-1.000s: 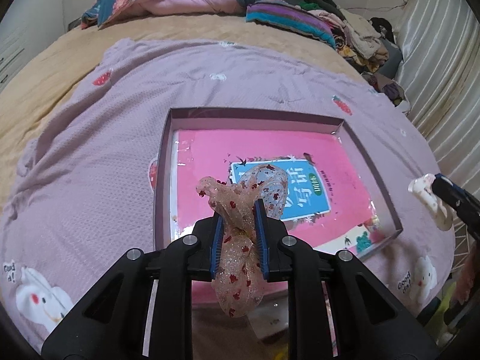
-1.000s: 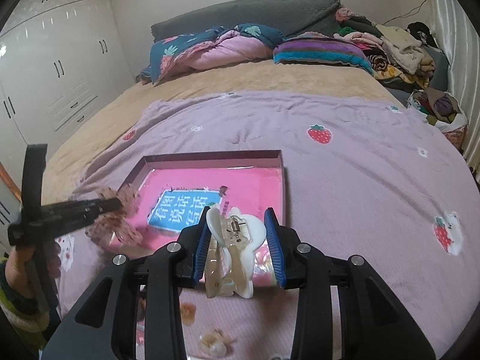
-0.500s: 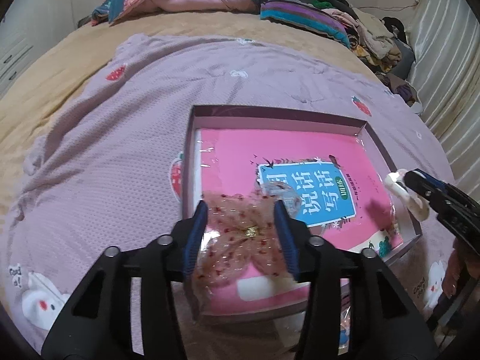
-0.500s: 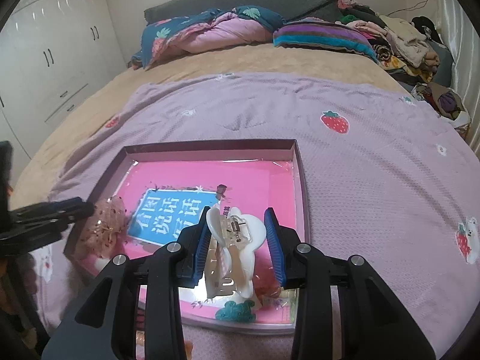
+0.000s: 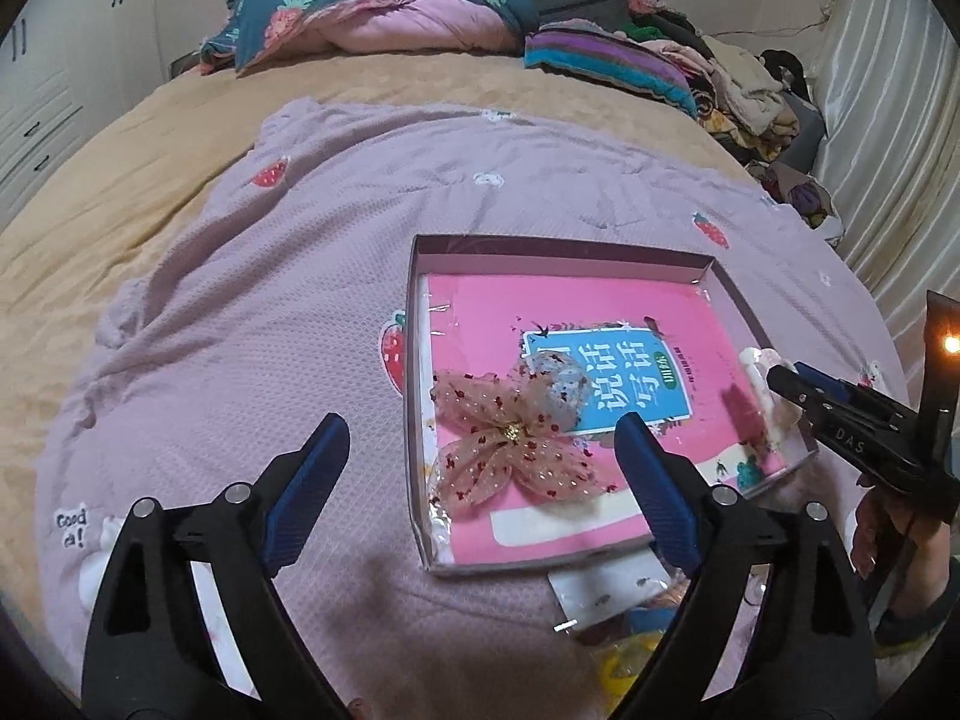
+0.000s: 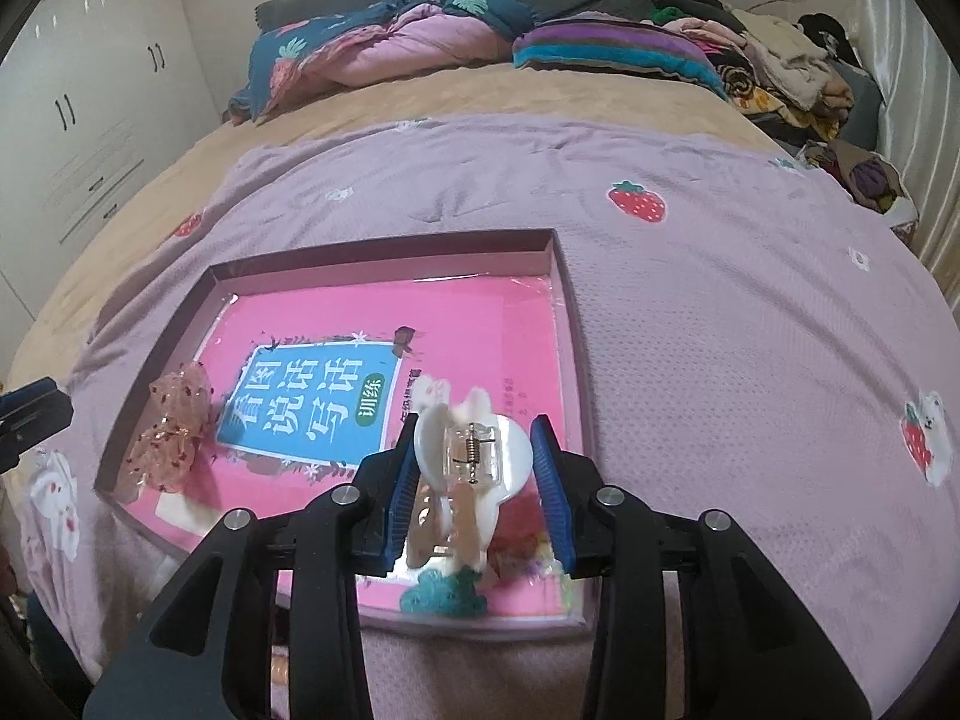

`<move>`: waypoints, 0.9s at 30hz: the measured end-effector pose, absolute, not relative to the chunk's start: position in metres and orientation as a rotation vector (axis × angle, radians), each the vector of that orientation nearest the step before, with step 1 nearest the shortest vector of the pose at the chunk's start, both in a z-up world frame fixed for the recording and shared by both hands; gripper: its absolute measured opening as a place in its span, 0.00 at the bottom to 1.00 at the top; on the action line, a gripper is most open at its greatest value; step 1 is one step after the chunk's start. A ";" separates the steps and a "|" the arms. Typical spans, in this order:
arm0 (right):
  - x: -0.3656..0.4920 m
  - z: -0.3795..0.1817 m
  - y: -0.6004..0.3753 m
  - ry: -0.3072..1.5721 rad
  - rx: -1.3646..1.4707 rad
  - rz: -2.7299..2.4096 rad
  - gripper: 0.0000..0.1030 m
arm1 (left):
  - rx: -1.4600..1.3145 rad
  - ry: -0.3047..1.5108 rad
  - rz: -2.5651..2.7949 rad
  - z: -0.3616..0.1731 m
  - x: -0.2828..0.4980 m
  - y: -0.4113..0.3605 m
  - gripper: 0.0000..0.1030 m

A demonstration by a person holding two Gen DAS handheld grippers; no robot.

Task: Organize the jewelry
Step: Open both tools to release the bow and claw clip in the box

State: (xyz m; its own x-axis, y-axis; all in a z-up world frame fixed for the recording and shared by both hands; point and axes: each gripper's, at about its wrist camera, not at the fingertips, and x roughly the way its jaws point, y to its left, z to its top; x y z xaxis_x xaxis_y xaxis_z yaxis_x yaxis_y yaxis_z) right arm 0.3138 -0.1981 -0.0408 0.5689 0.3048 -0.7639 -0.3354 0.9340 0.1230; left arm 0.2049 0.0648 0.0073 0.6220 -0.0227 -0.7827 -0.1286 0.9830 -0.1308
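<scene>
A shallow mauve box (image 5: 564, 252) with a pink book inside lies on the purple blanket. A sheer pink bow (image 5: 510, 450) with red dots rests in the box's near left corner; it also shows in the right wrist view (image 6: 171, 438). My left gripper (image 5: 480, 450) is open and empty, held back above the bow. My right gripper (image 6: 480, 468) is shut on a white rabbit hair claw (image 6: 465, 462), held over the box's near right part (image 6: 570, 324). The claw also shows in the left wrist view (image 5: 759, 366).
Small packets and loose accessories (image 5: 606, 600) lie on the blanket just in front of the box. Folded quilts (image 5: 384, 18) and a clothes pile (image 5: 738, 90) sit at the bed's far end. A white wardrobe (image 6: 78, 96) stands at the left.
My left gripper opened wide, left the bow lying in the box and drew back. My right gripper moved forward over the box with the hair claw.
</scene>
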 end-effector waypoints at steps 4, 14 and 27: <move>0.299 -0.025 -0.211 0.850 -0.016 0.372 0.54 | -0.187 0.885 0.062 0.015 0.197 0.063 0.84; 0.253 0.028 -0.240 0.729 0.044 0.382 0.79 | -0.194 0.839 0.058 0.040 0.172 0.055 0.90; 0.197 0.060 -0.258 0.646 0.068 0.412 0.83 | -0.205 0.769 0.043 0.060 0.134 0.048 0.91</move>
State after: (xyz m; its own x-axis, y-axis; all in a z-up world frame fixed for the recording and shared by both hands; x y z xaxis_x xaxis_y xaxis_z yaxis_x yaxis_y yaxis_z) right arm 0.1967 -0.2577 0.0601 0.7208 0.3932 -0.5708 -0.3515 0.9171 0.1878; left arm 0.1342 0.0480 0.0597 0.7190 -0.0359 -0.6941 -0.1134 0.9792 -0.1682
